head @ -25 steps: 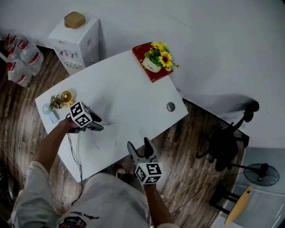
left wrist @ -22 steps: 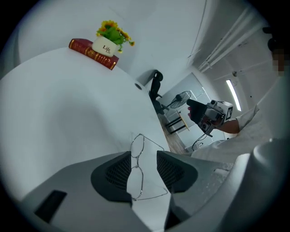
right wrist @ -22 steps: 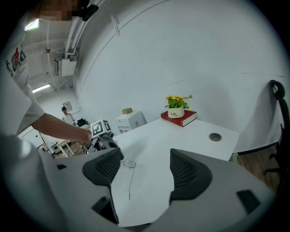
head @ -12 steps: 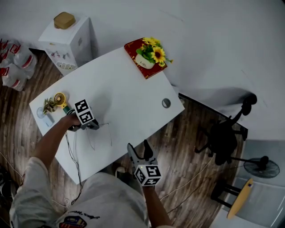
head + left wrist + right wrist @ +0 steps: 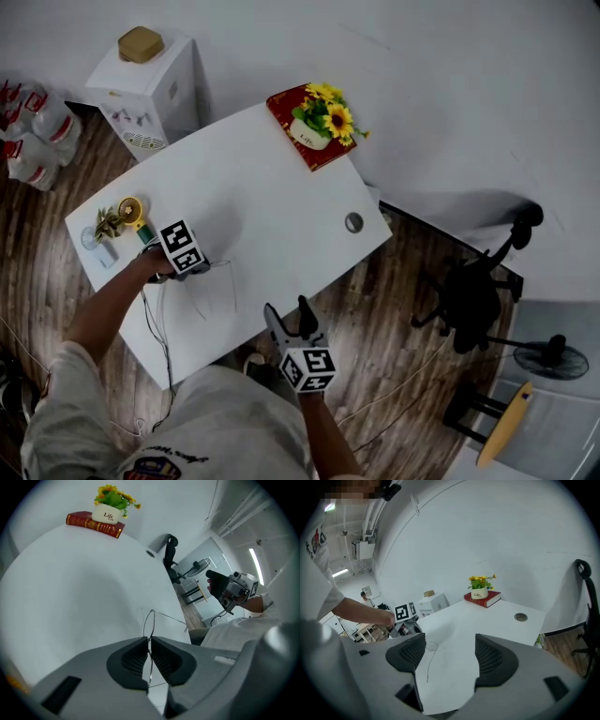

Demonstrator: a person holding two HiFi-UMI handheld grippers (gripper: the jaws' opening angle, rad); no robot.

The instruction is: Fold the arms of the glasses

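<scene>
Thin wire-rimmed glasses (image 5: 217, 284) lie with their arms spread on the white table (image 5: 272, 187), near its front left. My left gripper (image 5: 203, 269) is over their left end. In the left gripper view its pads have come together on the thin wire of the glasses (image 5: 149, 624), with one lens ring and an arm sticking out beyond the left gripper (image 5: 149, 642). My right gripper (image 5: 287, 317) hangs open off the table's near edge, nothing between its fingers. In the right gripper view the glasses (image 5: 430, 648) lie ahead of the right gripper (image 5: 450, 654), apart from it.
A red book carrying a potted sunflower (image 5: 319, 127) sits at the table's far corner. A cable hole (image 5: 353, 222) is near the right edge and a small yellow fan (image 5: 124, 214) at the left end. A black cable (image 5: 155, 314), a water dispenser (image 5: 150, 75) and an office chair (image 5: 478, 300) surround the table.
The left gripper's jaws have closed from open onto the glasses' wire frame, and the gripper has tipped further down. The right gripper has stayed where it was, open.
</scene>
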